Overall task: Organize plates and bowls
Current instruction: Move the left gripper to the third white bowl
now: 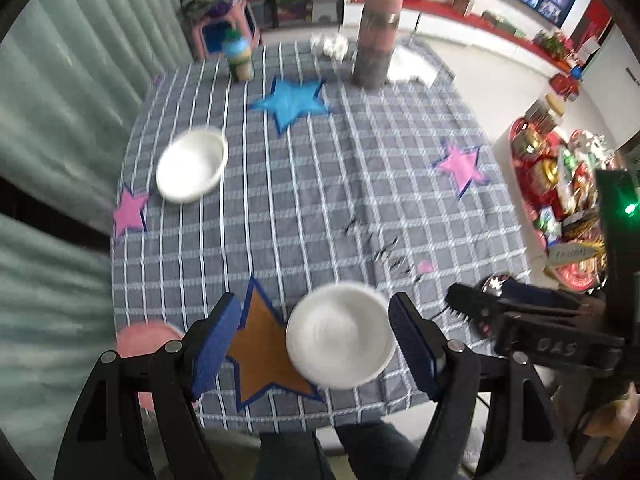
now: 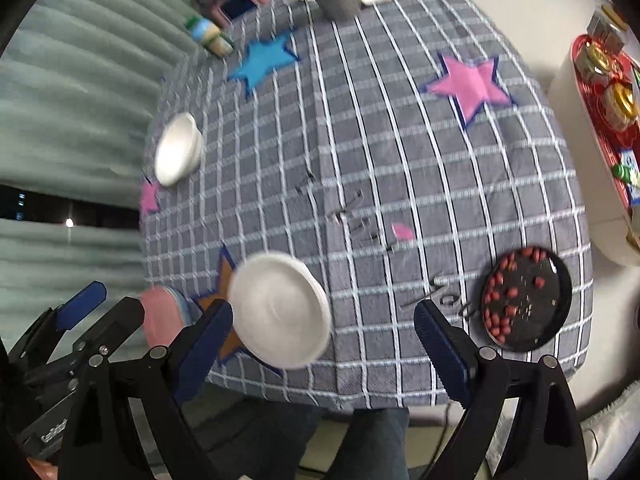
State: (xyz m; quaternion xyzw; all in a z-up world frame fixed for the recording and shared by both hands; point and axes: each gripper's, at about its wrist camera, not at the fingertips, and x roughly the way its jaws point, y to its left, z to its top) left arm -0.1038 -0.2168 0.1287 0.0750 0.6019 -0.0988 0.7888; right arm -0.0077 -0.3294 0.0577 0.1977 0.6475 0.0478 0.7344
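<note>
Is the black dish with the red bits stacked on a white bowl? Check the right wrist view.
No. The black dish sits alone on the checked tablecloth, apart from the near white bowl.

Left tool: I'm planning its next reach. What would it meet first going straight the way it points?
Probably the near white bowl, which sits between the open left tool's fingers in its view; depth is unclear.

Checked tablecloth [image 1: 328,184]: woven cloth, matt, with felt-like star patches. White bowls, lower centre [image 1: 340,336] and upper left [image 1: 192,172]: smooth, faintly glossy, ceramic or plastic undetermined. Gripper pads [image 1: 412,344]: blue, ribbed, matt. Black dish [image 2: 528,300], lower right: matt.
</note>
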